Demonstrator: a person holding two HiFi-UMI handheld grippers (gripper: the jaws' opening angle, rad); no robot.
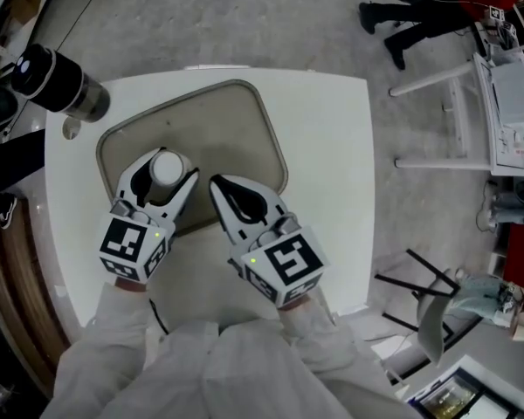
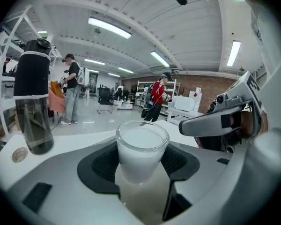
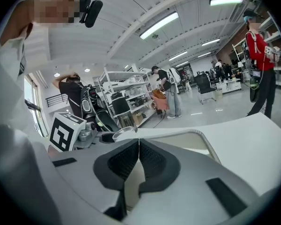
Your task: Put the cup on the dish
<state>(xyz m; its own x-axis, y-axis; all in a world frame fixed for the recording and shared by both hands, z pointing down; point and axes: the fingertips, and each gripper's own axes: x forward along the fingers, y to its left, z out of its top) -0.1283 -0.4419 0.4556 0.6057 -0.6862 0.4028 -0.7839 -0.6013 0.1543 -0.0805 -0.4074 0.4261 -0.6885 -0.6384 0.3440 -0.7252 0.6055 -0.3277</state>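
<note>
A small frosted white cup [image 1: 167, 166] stands upright between the jaws of my left gripper [image 1: 166, 171], which is shut on it. The cup [image 2: 141, 146] is over the near-left part of the dish, a beige rounded tray [image 1: 236, 125] on the white table. Its base seems to meet the tray's surface [image 2: 141, 198], though I cannot tell if it rests there. My right gripper [image 1: 215, 182] is shut with nothing in it, its tips over the tray's near edge, just right of the cup. In the right gripper view the jaws [image 3: 138, 142] are pressed together, with the tray [image 3: 180, 141] beyond.
A dark bottle with a black sleeve [image 1: 59, 81] stands at the table's far left corner [image 2: 33, 102], a coin-like disc [image 1: 70, 130] beside it. The white table [image 1: 332, 147] ends close on the right. A black chair [image 1: 430, 297] and people stand on the floor beyond.
</note>
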